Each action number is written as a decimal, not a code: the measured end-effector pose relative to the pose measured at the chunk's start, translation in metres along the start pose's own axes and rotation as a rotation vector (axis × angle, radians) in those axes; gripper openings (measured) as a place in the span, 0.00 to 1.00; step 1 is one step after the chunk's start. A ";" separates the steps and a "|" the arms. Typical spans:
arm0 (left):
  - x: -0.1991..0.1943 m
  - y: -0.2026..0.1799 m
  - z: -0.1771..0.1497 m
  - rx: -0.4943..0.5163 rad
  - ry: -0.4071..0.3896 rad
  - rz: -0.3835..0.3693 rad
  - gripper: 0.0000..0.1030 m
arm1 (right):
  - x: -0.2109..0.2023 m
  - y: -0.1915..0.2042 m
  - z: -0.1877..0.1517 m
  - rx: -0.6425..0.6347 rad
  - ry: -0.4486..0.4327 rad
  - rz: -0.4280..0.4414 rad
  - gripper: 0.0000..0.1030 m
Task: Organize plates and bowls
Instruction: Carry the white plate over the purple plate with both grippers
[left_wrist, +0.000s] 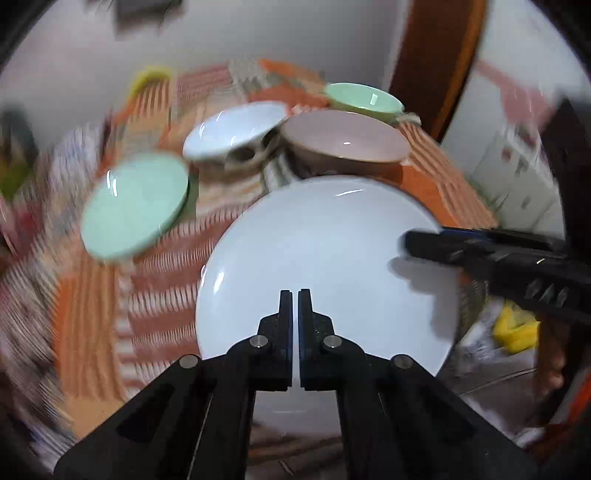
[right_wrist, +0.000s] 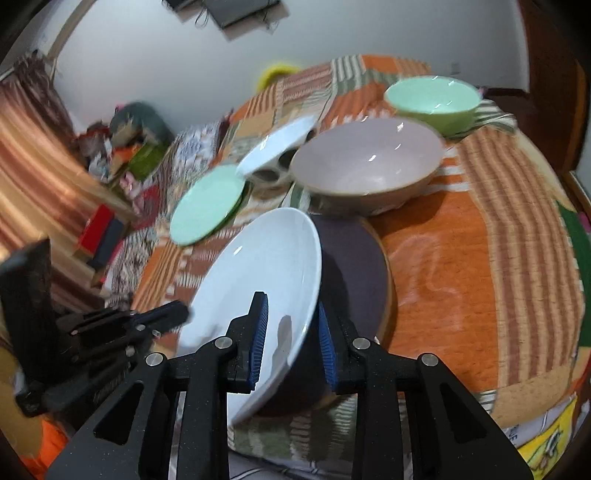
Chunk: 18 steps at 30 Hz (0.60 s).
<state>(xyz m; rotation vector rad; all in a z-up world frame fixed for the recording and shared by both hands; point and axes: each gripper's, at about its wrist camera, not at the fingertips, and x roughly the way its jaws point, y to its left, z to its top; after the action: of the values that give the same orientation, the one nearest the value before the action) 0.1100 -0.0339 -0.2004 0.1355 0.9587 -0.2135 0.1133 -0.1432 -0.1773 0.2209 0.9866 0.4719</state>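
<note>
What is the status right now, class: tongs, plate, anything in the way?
Left tongs shut, empty, over the white plate. Right tongs clamped on its rim, plate tilted. Pink bowl and green plate just beyond.

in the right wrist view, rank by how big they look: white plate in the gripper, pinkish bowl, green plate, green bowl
1. white plate, largest, though it is nearest the camera
2. pinkish bowl
3. green plate and green bowl look alike; the bowl sits farther back, so no ranking.
</note>
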 end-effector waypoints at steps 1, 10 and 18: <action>0.002 -0.009 0.002 0.040 -0.017 0.027 0.02 | 0.005 0.002 -0.002 -0.016 0.004 -0.017 0.22; 0.019 0.027 0.002 -0.131 0.018 -0.024 0.02 | 0.020 -0.026 -0.006 0.065 0.064 -0.020 0.16; 0.022 0.066 -0.006 -0.225 0.034 0.072 0.20 | 0.018 -0.027 -0.005 0.065 0.063 -0.024 0.18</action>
<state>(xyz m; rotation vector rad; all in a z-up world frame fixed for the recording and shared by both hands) 0.1331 0.0289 -0.2202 -0.0331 1.0036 -0.0366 0.1252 -0.1584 -0.2035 0.2536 1.0660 0.4278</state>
